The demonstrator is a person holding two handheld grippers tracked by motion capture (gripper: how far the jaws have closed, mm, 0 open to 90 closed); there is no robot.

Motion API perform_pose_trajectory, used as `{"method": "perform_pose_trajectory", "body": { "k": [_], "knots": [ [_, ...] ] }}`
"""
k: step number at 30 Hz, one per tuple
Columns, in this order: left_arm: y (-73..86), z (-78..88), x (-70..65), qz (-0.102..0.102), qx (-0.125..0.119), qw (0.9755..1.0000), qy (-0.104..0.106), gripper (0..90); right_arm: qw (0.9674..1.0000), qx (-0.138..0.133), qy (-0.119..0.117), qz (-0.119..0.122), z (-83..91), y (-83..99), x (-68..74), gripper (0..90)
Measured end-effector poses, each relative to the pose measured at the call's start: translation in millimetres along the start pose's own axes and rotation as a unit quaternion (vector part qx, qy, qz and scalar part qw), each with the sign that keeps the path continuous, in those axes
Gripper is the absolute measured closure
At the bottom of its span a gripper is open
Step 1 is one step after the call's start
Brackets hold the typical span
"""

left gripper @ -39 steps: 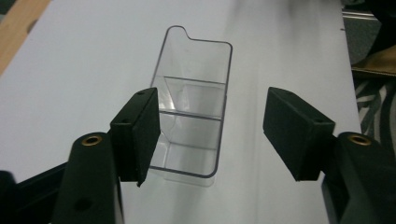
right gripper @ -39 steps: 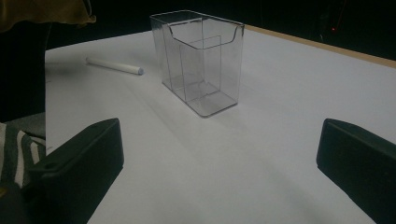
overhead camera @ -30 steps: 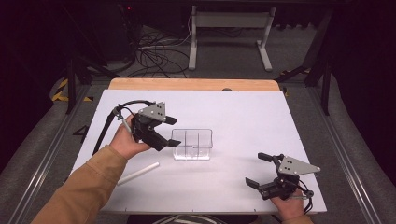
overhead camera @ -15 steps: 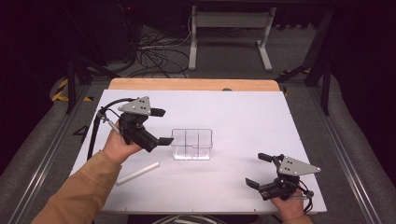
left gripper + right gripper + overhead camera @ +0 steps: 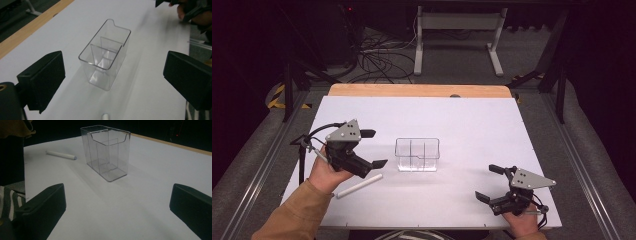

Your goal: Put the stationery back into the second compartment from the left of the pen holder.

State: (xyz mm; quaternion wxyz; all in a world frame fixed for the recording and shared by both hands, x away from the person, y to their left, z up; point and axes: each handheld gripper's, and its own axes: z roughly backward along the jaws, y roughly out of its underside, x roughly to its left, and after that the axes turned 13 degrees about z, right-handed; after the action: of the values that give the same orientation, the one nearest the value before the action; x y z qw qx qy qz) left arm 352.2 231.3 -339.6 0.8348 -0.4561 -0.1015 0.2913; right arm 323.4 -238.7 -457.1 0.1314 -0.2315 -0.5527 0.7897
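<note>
Looking from above, my left gripper has just been opening, nothing between its jaws, just left of the clear box. My right gripper rests well apart, jaws wide, empty. Its own view shows the white stick whole beyond the box; my left gripper view catches just its tip.

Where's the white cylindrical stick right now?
In the high view, the white cylindrical stick lies flat on the table's near left, just below the left gripper, left of the clear plastic divided box.
</note>
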Motion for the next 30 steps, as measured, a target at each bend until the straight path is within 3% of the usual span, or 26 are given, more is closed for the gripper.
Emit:
{"method": "perform_pose_trajectory", "body": {
  "k": [6,10,18,25,30],
  "knots": [
    [13.7,-0.6,-2.7,-0.001,0.009,0.9998,-0.015,4.9,1.0000,0.001,-0.002,-0.001,-0.6,0.2,0.0,1.2],
    [26.6,2.2,2.4,0.022,0.008,0.9997,-0.009,4.8,1.0000,0.000,-0.001,-0.001,0.0,0.3,-0.2,1.2],
    [47.0,2.3,12.2,0.047,0.023,0.9985,-0.016,4.7,1.0000,-0.001,-0.002,-0.001,0.2,0.3,-0.1,1.2],
    [53.9,3.5,15.8,0.060,0.034,0.9974,-0.021,4.7,1.0000,0.001,-0.002,-0.001,-0.1,0.0,0.2,1.2],
    [56.4,-0.4,17.6,0.084,0.043,0.9956,-0.004,5.0,1.0000,-0.001,-0.004,-0.001,0.0,0.1,0.6,1.1]
  ]
}}
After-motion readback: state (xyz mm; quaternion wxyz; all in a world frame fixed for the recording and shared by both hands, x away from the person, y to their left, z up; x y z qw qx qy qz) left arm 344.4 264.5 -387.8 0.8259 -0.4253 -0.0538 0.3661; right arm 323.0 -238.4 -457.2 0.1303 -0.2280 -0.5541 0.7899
